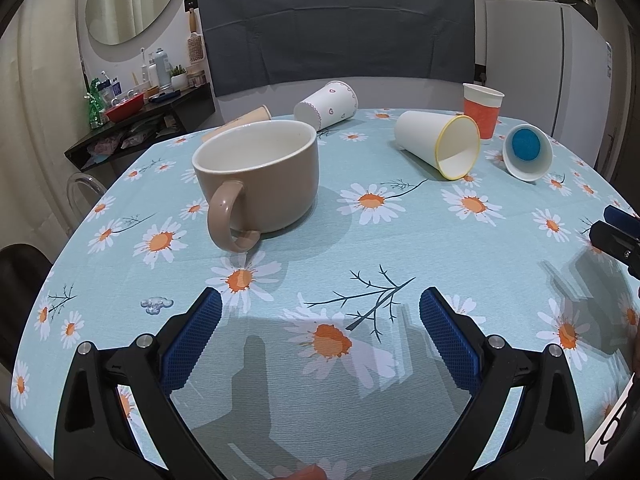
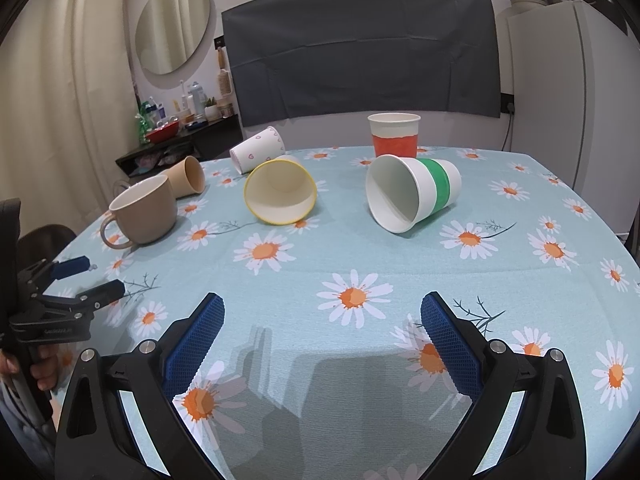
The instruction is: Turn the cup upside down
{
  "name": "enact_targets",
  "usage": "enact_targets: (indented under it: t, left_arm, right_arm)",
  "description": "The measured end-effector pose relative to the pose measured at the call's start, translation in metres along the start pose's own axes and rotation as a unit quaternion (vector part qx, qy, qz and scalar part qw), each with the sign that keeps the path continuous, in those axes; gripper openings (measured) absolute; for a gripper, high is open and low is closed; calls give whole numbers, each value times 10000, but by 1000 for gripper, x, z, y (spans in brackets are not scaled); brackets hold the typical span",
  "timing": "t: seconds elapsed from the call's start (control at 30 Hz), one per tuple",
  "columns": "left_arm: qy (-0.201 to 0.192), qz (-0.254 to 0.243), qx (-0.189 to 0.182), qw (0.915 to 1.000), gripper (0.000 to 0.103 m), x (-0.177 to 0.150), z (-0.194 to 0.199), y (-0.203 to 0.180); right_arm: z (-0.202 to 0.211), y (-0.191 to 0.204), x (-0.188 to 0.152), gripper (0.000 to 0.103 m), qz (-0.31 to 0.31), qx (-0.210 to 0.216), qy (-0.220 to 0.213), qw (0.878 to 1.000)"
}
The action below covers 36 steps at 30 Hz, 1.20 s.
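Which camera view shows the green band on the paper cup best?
The right wrist view: the cup with the green band lies on its side, band visible. In the left wrist view the same cup shows only its mouth and blue interior bottom.

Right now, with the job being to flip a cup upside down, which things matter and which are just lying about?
Job candidates, both upright: beige mug, orange-banded paper cup; both open grippers, left gripper, right gripper.

Lying about, on their sides: yellow-rimmed cup, green-banded cup, heart-print cup, tan cup.
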<state>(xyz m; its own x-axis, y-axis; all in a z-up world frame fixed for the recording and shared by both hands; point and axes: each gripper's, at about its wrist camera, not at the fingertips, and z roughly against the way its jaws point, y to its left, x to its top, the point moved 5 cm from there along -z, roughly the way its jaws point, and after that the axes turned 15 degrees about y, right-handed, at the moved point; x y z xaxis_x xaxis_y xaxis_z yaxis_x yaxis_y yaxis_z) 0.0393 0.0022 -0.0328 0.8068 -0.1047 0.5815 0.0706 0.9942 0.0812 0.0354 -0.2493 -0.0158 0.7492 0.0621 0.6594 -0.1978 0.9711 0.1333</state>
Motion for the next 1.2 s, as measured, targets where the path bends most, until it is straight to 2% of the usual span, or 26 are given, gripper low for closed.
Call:
enact_targets:
  t: [0.6,1.2]
  left_arm:
    - [38,13,19,10000,97,-3,0,4]
    - [142,-95,596,9981,97,-2,-3,-1]
  right_arm:
    - [0,1,2,95,19,12,-9,10000]
    - [0,-9,1,95,-256,-112,-55,9996]
